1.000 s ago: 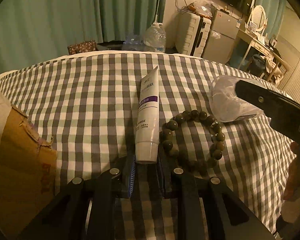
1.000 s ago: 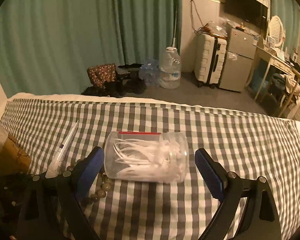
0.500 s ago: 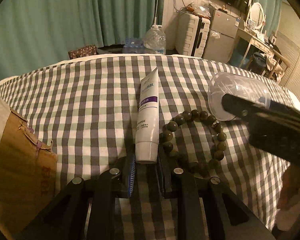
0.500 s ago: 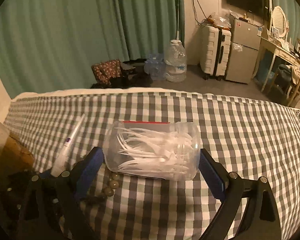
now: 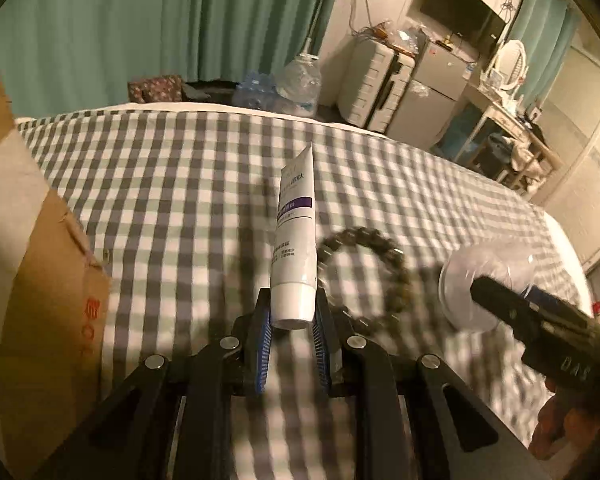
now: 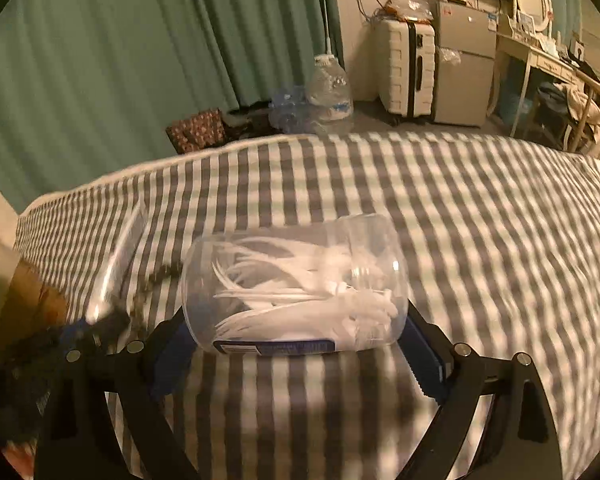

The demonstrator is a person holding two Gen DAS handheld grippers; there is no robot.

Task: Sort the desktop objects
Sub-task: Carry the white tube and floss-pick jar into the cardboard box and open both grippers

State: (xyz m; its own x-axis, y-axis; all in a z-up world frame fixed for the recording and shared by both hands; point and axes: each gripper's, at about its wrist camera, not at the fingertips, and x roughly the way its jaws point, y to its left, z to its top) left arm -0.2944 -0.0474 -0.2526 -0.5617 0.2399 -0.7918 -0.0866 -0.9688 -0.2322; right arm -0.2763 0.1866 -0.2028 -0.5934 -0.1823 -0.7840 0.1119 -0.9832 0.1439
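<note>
At far left in my left wrist view, a brown cardboard box with red print stands at the edge of a surface covered by a grey, green and white checked cloth. In the middle, my left tool grips the capped end of a white tube with a purple band; its blue-padded fingers press both sides, and the tube points away from me above the cloth. Just right of the tube, a bracelet of dark beads lies on the cloth, blurred. Further right, my right tool holds a clear plastic jar.

In my right wrist view, the box and the left tool sit blurred at left. At centre, the right tool clamps the jar by its two ends, lying sideways, filled with thin white sticks. The jar appears raised above the cloth.
</note>
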